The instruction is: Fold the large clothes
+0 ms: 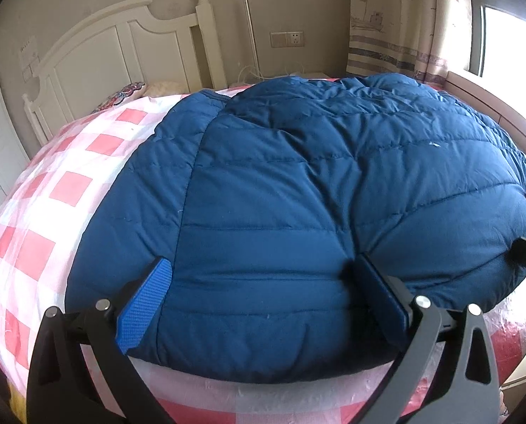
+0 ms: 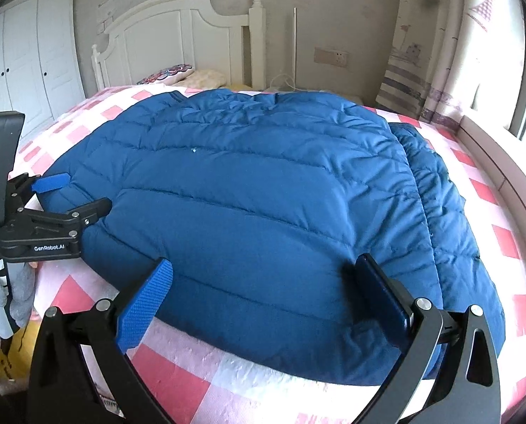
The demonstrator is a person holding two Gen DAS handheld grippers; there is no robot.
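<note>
I've got the blue down jacket (image 1: 316, 194) spread flat across the pink-checked bed (image 1: 69, 183), filling the centre of both frames. My left claw (image 1: 263, 282) is wide open, straddling the jacket's near hem at the bottom. My right claw (image 2: 263, 282) gapes just as wide over the hem, gripping nothing.

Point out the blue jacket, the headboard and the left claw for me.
blue jacket (image 2: 263, 194): right wrist view, middle of its quilted back.
headboard (image 2: 178, 42): right wrist view, white centre panel.
left claw (image 1: 263, 282): left wrist view, midway between its open fingertips, over the jacket's near hem.
</note>
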